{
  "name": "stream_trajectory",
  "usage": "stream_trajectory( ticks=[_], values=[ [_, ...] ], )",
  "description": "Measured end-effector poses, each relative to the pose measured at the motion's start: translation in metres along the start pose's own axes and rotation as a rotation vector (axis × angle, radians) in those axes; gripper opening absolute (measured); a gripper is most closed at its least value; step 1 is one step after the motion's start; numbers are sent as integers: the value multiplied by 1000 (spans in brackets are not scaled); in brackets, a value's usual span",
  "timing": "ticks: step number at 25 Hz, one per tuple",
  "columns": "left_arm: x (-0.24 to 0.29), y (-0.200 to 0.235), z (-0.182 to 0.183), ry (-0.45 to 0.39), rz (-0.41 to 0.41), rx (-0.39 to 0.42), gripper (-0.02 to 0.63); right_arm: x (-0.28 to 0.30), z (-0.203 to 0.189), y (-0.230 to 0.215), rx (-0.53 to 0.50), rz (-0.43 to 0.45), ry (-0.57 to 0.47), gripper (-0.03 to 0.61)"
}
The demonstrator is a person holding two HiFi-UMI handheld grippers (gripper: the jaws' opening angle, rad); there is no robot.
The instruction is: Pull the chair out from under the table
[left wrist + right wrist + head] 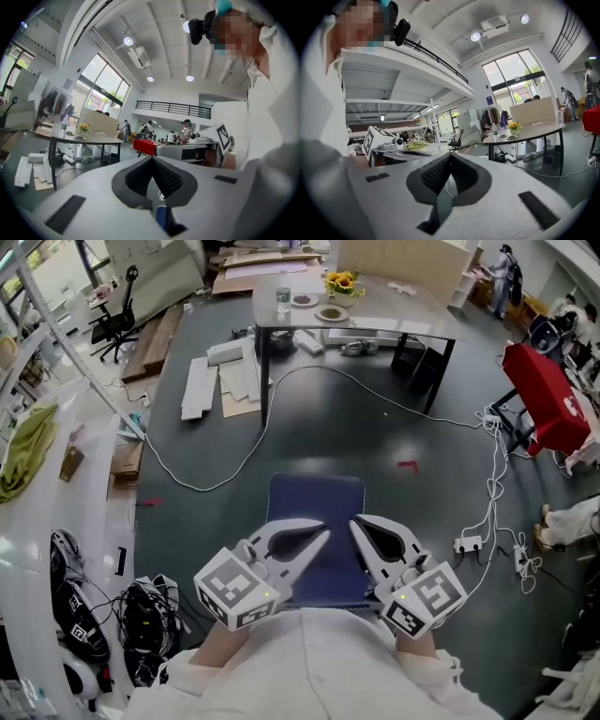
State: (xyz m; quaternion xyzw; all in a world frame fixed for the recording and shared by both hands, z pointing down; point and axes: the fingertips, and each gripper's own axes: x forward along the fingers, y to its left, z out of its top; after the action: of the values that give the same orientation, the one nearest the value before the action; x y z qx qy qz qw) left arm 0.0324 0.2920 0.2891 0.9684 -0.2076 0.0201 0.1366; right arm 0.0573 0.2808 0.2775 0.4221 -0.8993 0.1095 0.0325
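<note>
Left gripper [319, 538] jaws closed together, nothing held. Blue chair [314, 498] sits just under and ahead of both tips, long axis running straight away toward the table [394, 306], well apart from it. Right gripper [359, 524] jaws likewise closed, empty.

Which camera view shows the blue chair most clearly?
The head view: the blue chair shows from above, partly under the left gripper and right gripper. The left gripper view shows only a blue sliver past its jaws; the right gripper view, no clear part.
</note>
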Motion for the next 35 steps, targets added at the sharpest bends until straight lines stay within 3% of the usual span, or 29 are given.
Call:
stream_trajectory(
  ticks=[13, 27, 35],
  values=[
    [-4, 4, -16, 35, 30, -22, 14, 4, -7, 8, -7, 6, 5, 2],
    [-5, 4, -24, 63, -4, -62, 14, 8, -13, 16, -34, 15, 27, 2],
    [2, 4, -34, 128, -31, -93, 14, 9, -17, 12, -55, 18, 67, 2]
  ],
)
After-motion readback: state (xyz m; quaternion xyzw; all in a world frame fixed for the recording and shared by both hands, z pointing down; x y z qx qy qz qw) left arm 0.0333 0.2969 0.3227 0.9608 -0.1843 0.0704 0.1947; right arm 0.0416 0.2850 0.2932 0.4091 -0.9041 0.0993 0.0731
